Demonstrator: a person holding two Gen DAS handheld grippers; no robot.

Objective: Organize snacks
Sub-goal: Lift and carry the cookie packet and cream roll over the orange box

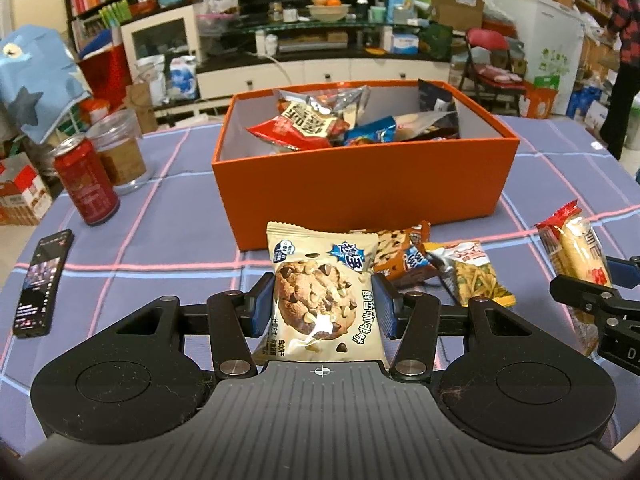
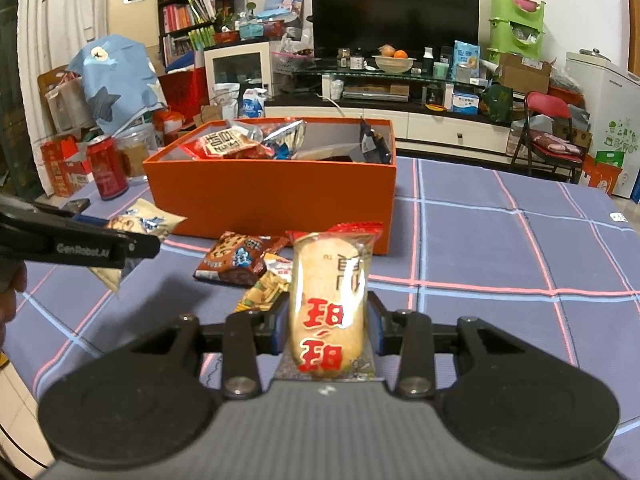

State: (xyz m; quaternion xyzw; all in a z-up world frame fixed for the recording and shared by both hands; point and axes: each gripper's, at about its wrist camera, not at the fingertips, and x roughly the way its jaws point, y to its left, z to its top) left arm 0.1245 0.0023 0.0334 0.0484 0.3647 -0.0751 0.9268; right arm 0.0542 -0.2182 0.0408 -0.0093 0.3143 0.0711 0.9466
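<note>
- Nearest, we see the left gripper (image 1: pixel 323 306) with its blue pads pressed against both sides of a beige cookie packet (image 1: pixel 320 292), a glossy, crinkled film pouch with serrated ends, held above the cloth.
- The right gripper (image 2: pixel 327 330) is clamped on one rice cracker packet (image 2: pixel 330 304), a clear film sleeve with red print, standing upright between the pads.
- Two loose packets lie on the tablecloth (image 2: pixel 500 240) just beyond the grippers: one brown cookie packet (image 2: pixel 240 258) and one yellow crisp-stick packet (image 2: pixel 266 286), touching each other.
- The cloth is flat, blue-grey, with a pink and pale-blue grid. We see open room to the right of the packets and the box.
- One orange box (image 1: pixel 360 176), rectangular, matte, straight-walled and lidless, stands behind the loose packets. Several foil and film packets are heaped inside; we cannot count them exactly.
- Left of the box stand one red can (image 1: pixel 86 180) and one clear jar (image 1: pixel 120 152), close together, near the table's left edge.
- One dark phone (image 1: pixel 40 284) lies flat nearer that edge.
</note>
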